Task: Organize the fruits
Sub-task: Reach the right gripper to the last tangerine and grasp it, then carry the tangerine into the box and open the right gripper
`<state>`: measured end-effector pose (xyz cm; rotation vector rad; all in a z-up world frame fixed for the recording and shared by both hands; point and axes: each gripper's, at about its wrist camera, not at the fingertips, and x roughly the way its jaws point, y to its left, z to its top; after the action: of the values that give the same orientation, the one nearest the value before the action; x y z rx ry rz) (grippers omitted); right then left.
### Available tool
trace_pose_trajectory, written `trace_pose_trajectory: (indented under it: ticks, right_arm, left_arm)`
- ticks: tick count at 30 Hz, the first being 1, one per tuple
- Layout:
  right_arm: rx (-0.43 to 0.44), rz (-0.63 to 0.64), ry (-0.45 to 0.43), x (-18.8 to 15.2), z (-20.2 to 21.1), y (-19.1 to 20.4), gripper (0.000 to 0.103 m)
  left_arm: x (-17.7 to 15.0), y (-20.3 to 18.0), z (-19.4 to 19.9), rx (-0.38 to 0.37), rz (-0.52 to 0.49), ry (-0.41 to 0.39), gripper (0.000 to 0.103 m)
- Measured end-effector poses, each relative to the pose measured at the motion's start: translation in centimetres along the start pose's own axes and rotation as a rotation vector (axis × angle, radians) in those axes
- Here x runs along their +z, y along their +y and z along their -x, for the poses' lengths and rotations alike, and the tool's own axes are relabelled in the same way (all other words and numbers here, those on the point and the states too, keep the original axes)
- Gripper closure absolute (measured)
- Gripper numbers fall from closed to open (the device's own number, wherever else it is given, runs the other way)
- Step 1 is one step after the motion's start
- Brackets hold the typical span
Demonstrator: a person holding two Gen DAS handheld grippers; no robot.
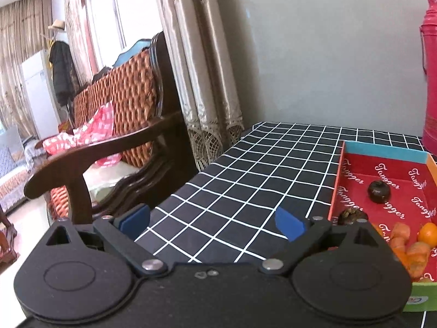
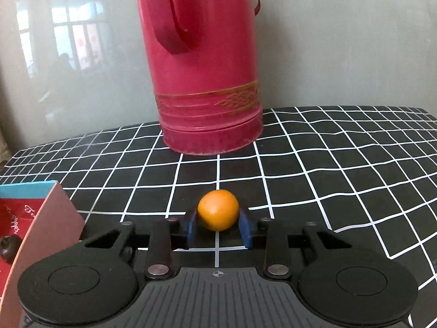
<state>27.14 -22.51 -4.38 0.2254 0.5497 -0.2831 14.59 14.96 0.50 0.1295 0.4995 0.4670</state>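
A: The right gripper [image 2: 218, 225] is clamping a small orange [image 2: 218, 210] between its blue pads, holding it at the fruit's widest part so it isn't slipping, seemingly just off the tabletop [image 2: 327, 169].

B: And the red box [image 2: 41, 218] is sitting just to its left, the near wall standing in the way, so it's needing to clear that edge.

A: The red flask [image 2: 204, 82] is looming ahead, well apart; open cloth to the right.

B: The left gripper [image 1: 213, 222] is hanging spread wide, empty, with the box to its right already holding oranges [image 1: 427, 235] and dark fruit [image 1: 379, 191].

Daylight is coming through a curtained window [image 1: 109, 19]. A wooden armchair [image 1: 109, 142] is standing beside the checked tabletop [image 1: 245, 175], a grey wall [image 1: 327, 54] behind.
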Motion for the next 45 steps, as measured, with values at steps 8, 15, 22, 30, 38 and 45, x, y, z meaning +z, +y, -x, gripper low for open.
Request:
trace_pose_trajectory:
  ticks: [8,15,22,30,38,45]
  right_arm:
    - [0.061,0.059,-0.027,-0.6,1.5,1.4,0.07]
    - [0.257,0.142,-0.099,-1.2,6.3,4.7,0.07]
    - [0.474,0.297,-0.127,-3.1,11.5,8.4,0.07]
    - [0.508,0.424,-0.083,-5.4,12.5,11.3,0.07]
    - [0.481,0.46,-0.069,-6.3,11.7,13.0,0.025]
    - [0.441,0.385,-0.106,-5.8,14.7,10.9,0.006]
  left_arm:
    - [0.0,0.3,-0.3,0.002,0.023,0.024,0.011]
    - [0.1,0.8,-1.1,-0.007,0.059,0.074,0.011]
    - [-0.1,0.6,-1.1,-0.016,0.069,0.1,0.011]
    - [-0.1,0.6,-1.2,0.012,0.077,0.106,0.011]
    - [-0.2,1.0,-1.7,0.036,0.07,0.116,0.011]
    - [0.3,-0.6,-0.2,-0.051,0.048,0.072,0.008]
